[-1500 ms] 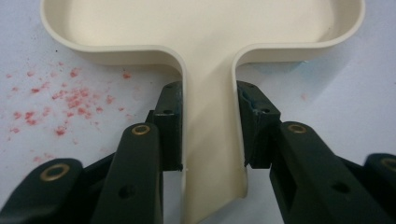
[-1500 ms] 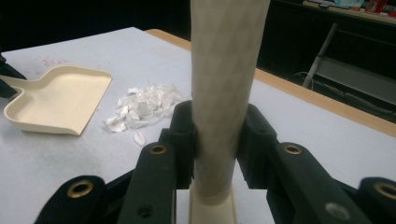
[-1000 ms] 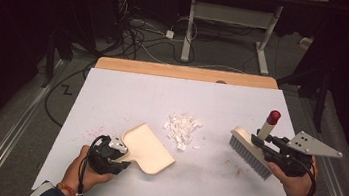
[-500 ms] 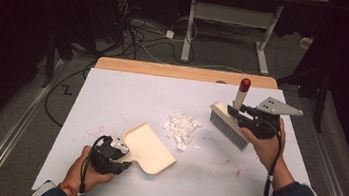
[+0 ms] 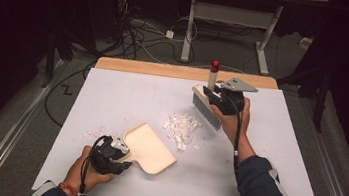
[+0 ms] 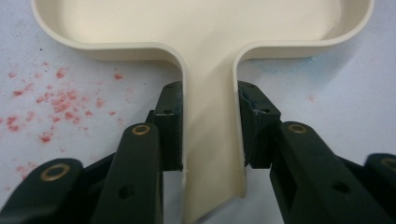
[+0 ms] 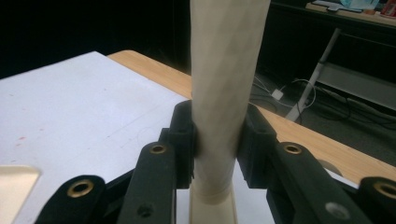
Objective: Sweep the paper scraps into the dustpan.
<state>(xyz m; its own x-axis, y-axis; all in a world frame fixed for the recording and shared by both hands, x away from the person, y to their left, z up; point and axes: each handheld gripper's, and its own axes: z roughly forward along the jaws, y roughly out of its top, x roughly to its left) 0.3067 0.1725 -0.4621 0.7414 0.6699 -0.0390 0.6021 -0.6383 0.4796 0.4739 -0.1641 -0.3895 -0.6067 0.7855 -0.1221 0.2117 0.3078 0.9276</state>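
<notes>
A cream dustpan (image 5: 148, 149) lies flat on the white table, and my left gripper (image 5: 113, 158) is shut on its handle (image 6: 212, 154) near the front left. My right gripper (image 5: 215, 99) is shut on the upright cream handle (image 7: 224, 93) of a brush (image 5: 205, 107), whose red tip (image 5: 214, 65) points up. The brush's grey bristles hang just beyond a small heap of clear plastic scraps (image 5: 181, 127). That heap sits between the brush and the dustpan's open mouth.
Red specks (image 6: 51, 100) dot the white table top (image 5: 111, 100) left of the dustpan. A wooden strip (image 5: 166, 70) edges the far side. Cables and a desk frame (image 5: 232, 19) lie on the floor beyond the table.
My right gripper has carried the brush from the table's right side leftward and farther away, to just behind the scraps. The left gripper and dustpan have stayed put.
</notes>
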